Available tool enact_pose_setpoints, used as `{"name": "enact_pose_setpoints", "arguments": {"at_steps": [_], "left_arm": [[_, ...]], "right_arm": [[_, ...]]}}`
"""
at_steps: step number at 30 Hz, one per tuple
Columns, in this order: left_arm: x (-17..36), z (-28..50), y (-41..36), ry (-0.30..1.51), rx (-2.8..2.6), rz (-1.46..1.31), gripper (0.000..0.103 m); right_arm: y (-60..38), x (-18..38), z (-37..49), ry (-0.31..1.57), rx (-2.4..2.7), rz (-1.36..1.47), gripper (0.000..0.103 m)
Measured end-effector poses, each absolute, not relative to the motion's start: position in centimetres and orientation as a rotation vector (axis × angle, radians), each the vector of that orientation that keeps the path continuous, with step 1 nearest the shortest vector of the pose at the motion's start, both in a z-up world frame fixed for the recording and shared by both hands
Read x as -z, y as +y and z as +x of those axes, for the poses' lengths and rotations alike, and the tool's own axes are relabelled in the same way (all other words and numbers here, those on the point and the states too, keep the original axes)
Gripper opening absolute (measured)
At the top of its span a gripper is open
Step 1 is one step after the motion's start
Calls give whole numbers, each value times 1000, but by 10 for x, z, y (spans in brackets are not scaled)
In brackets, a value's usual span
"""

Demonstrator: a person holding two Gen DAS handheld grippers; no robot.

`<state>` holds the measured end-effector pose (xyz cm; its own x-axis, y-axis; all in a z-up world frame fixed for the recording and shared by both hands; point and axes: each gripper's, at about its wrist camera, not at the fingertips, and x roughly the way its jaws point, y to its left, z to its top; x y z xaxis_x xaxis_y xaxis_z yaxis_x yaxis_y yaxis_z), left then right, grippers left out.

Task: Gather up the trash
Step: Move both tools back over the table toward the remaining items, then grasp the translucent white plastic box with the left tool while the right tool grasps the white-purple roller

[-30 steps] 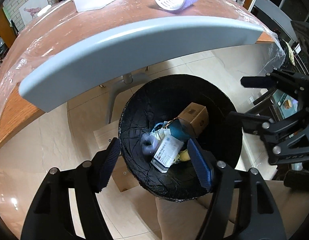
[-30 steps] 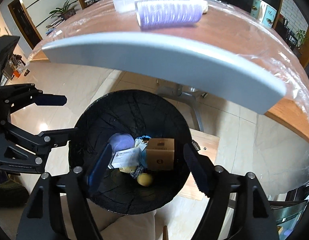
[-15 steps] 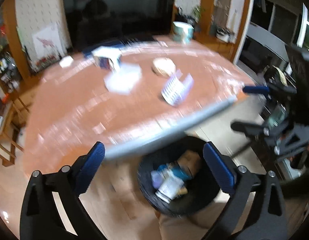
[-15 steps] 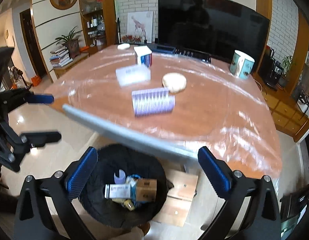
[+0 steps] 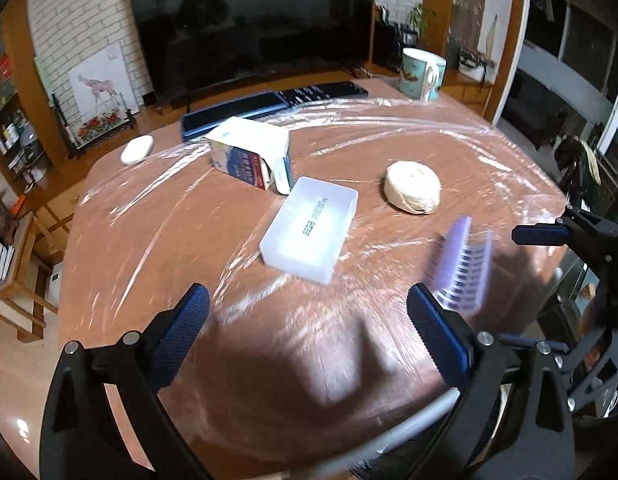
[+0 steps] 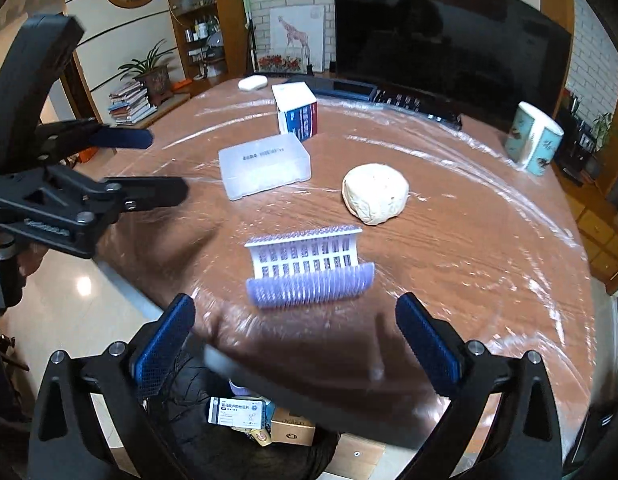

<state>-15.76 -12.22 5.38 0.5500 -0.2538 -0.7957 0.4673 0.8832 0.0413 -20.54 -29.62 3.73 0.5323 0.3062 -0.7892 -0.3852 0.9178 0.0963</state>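
Observation:
Both grippers hover above the near edge of a film-covered wooden table (image 6: 469, 264). My left gripper (image 5: 309, 332) is open and holds nothing; it faces a clear plastic box (image 5: 309, 229) lying flat. My right gripper (image 6: 295, 344) is open and holds nothing too, with a purple-and-white bristled comb piece (image 6: 309, 272) just beyond its fingertips. Farther back lie a round pale bun (image 6: 375, 193) and an opened white-and-blue carton (image 5: 253, 156). Below the table edge a black-lined bin (image 6: 197, 412) holds a medicine box (image 6: 237, 416) and a brown carton (image 6: 293, 430).
A patterned mug (image 6: 535, 142) stands at the far right of the table. A small white case (image 5: 137, 149), a dark flat device (image 5: 233, 114) and a keyboard (image 5: 321, 92) lie along the far edge before a large black screen (image 5: 249, 20). Shiny tiled floor (image 6: 69, 312) lies left.
Both grippers opened wide over the bin, then rose and tilted up from it to face the tabletop. The bin has slid to the bottom of the right view and out of the left view.

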Motion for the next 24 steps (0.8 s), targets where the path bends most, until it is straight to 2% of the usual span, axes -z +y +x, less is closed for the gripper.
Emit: {"name": "enact_pose_setpoints", "arguments": {"at_steps": [18,24], "left_arm": [[-18,-92,-154,977,515,380,99],[-15,-85,-158,989,540,379,85]], "right_arm": [[-287,-21,-164,976,-490,-39,98],[-287,-17,-162,983,-507,-26,87]]}}
